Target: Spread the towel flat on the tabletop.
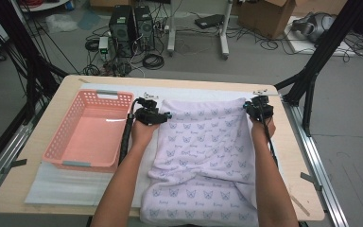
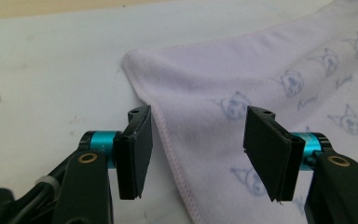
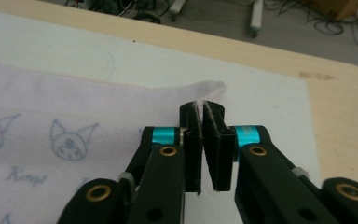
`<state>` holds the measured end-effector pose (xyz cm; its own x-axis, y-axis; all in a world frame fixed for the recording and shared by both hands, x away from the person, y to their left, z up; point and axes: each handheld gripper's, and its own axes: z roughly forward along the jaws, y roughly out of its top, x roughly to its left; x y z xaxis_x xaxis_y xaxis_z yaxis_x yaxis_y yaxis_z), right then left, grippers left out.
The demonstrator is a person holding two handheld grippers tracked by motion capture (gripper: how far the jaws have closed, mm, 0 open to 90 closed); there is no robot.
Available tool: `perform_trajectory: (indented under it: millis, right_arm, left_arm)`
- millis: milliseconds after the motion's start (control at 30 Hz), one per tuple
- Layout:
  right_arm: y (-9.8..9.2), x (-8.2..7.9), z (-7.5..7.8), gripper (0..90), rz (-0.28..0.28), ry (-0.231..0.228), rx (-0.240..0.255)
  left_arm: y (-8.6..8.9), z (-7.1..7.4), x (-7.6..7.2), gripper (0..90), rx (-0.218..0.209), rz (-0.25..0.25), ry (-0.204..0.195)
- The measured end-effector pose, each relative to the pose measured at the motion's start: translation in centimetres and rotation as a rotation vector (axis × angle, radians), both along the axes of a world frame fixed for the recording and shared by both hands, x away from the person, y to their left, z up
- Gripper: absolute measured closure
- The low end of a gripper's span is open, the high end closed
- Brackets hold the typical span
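High view first: my forearms run up from the near edge over the towel (image 1: 201, 156), which lies lengthwise near to far, right of the pink basket (image 1: 87, 130). At the far right corner my right gripper (image 3: 203, 122) is pressed together, pinching that corner. My left gripper (image 2: 198, 140) stands spread, its jaws straddling the towel's left hem; the far left corner (image 2: 129, 63) lies just beyond its tips, slightly left. That corner is my next grab, I reckon.
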<state>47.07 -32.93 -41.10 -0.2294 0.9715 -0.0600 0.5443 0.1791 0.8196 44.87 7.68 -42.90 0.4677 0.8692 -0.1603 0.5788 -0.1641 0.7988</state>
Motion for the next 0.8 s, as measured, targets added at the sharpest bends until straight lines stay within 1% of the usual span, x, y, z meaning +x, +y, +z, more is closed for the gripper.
perform_trajectory:
  millis: [33,67,100,133,167,200,233,267,333,367,433,467,500,533,567,600,633,667,700,733,767,800]
  right_arm:
    - [0.0,-0.1,0.2,72.9,0.001,0.001,-0.002]
    - [-0.1,-0.3,0.3,69.2,0.007,0.007,0.018]
    - [-0.2,-0.6,0.5,68.7,0.019,0.014,0.037]
    - [-0.3,-1.0,0.7,68.4,0.030,0.006,0.043]
    - [-0.5,-1.5,0.9,68.6,0.044,-0.002,0.053]
    - [-0.6,-2.0,1.0,69.5,0.066,0.000,0.068]
    - [-0.7,-2.6,1.2,69.7,0.089,-0.003,0.069]
    - [-0.9,-3.1,1.3,69.7,0.107,-0.009,0.068]
    - [-1.2,-4.1,1.7,68.7,0.149,-0.012,0.088]
    - [-1.3,-4.6,1.8,68.0,0.165,-0.015,0.089]
    - [-1.6,-5.5,2.0,64.3,0.213,-0.016,0.117]
    - [-1.7,-6.0,2.1,62.5,0.243,-0.014,0.138]
    - [-1.8,-6.5,2.1,61.4,0.267,-0.020,0.151]
    - [-1.9,-7.1,2.0,60.2,0.277,-0.028,0.145]
    - [-2.0,-7.6,1.8,59.1,0.285,-0.029,0.139]
    - [-2.1,-7.9,1.6,55.6,0.283,-0.007,0.129]
    - [-2.1,-8.1,1.4,53.6,0.277,0.031,0.118]
    - [-2.2,-8.5,1.0,55.1,0.277,0.034,0.101]
    - [-2.3,-8.9,0.6,55.3,0.273,0.035,0.079]
    - [-2.4,-9.0,0.2,55.3,0.268,0.051,0.079]
    - [-2.4,-9.1,-0.3,55.0,0.266,0.069,0.081]
    - [-2.4,-9.2,-0.9,55.0,0.261,0.091,0.073]
  left_arm:
    - [0.2,-0.3,-0.1,42.5,0.000,0.000,0.011]
    - [0.2,-0.5,-0.1,42.1,0.004,-0.002,0.036]
    - [0.2,-0.7,-0.1,40.9,0.006,-0.009,0.052]
    - [0.1,-0.7,-0.3,40.5,0.017,-0.015,0.054]
    - [-0.1,-0.7,-0.4,40.5,0.032,-0.020,0.044]
    - [-0.3,-0.8,-0.6,40.5,0.026,-0.020,0.026]
    - [-0.4,-0.8,-0.9,40.9,0.021,-0.018,0.015]
    - [-0.5,-0.9,-1.0,41.5,0.015,-0.016,0.016]
    - [-0.6,-1.2,-1.2,41.5,0.007,-0.016,0.022]
    - [-0.6,-1.4,-1.4,41.5,0.005,-0.020,0.022]
    - [-0.7,-1.6,-1.5,41.0,0.019,-0.037,0.053]
    - [-0.7,-1.6,-1.7,40.4,0.034,-0.046,0.054]
    - [-0.8,-1.5,-1.9,40.3,0.036,-0.037,0.034]
    - [-0.8,-1.5,-2.2,40.3,0.025,-0.026,0.012]
    - [-0.8,-1.6,-2.4,40.8,0.030,-0.015,0.015]
    - [-0.8,-1.7,-2.5,41.0,0.043,-0.016,0.029]
    - [-0.8,-1.9,-2.6,40.9,0.042,-0.014,0.026]
    - [-0.7,-2.0,-2.8,41.2,0.048,-0.013,0.015]
    - [-0.7,-2.0,-2.9,42.1,0.053,-0.013,0.013]
    - [-0.8,-2.1,-3.0,42.3,0.065,-0.014,0.003]
    - [-1.0,-2.1,-3.3,44.6,0.108,-0.015,-0.021]
    - [-1.1,-2.1,-3.4,52.1,0.124,-0.026,-0.036]
